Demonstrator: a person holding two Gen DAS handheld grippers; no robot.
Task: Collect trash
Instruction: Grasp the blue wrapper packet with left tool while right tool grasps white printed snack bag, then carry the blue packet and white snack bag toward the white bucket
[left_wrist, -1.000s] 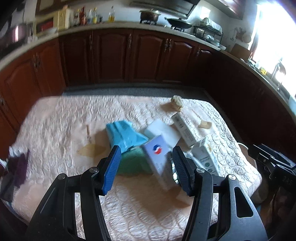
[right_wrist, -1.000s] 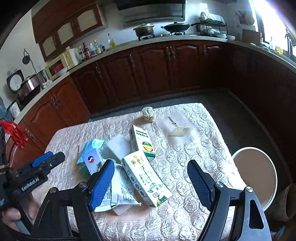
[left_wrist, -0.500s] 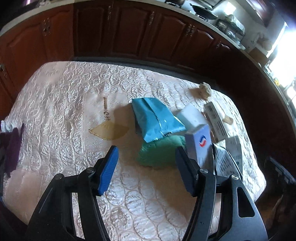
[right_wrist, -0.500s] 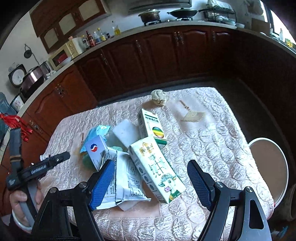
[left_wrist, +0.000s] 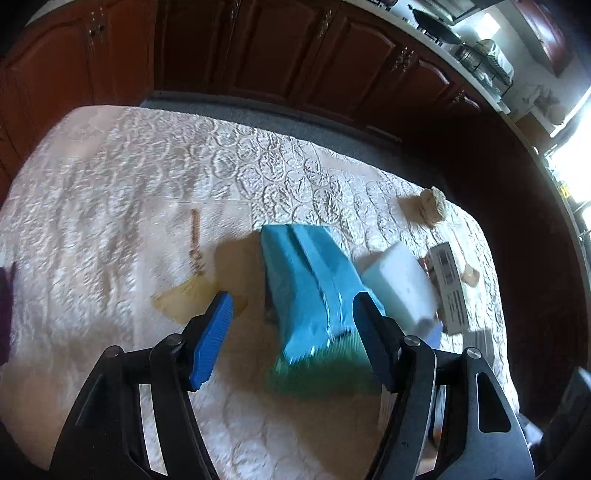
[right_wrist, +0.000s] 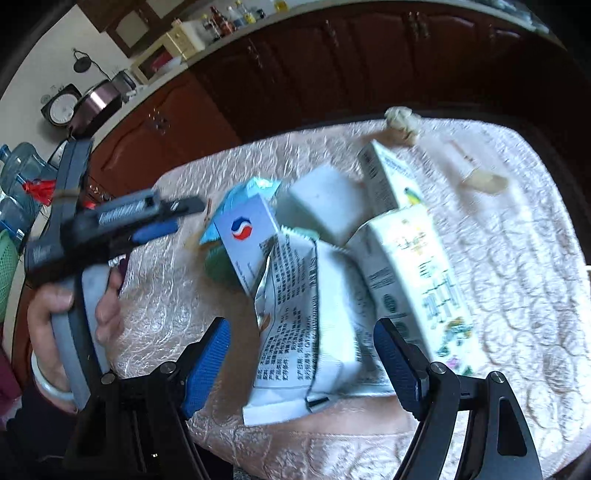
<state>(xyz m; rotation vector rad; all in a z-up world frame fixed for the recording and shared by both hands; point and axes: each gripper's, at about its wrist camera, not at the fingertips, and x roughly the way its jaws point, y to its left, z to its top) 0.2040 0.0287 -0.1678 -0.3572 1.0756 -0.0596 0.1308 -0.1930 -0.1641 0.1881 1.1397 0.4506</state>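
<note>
Left wrist view: left gripper (left_wrist: 291, 321) has dropped over the blue bag (left_wrist: 306, 280), jaws just widened, nothing gripped; right gripper (right_wrist: 301, 354) gapes over the white wrapper (right_wrist: 306, 314), mid-tabletop.

Both grippers are tilted steeply down. The left gripper (left_wrist: 291, 314) has its jaws apart and they've just been opening wider, pads not pressing on anything. The right gripper (right_wrist: 301, 341) is spread wide too, nothing squeezed. From the right camera you can see the left hand (right_wrist: 62, 314) wrapped around its gripper's grey handle, fingers curled on it, a pale bangle on the wrist.
</note>
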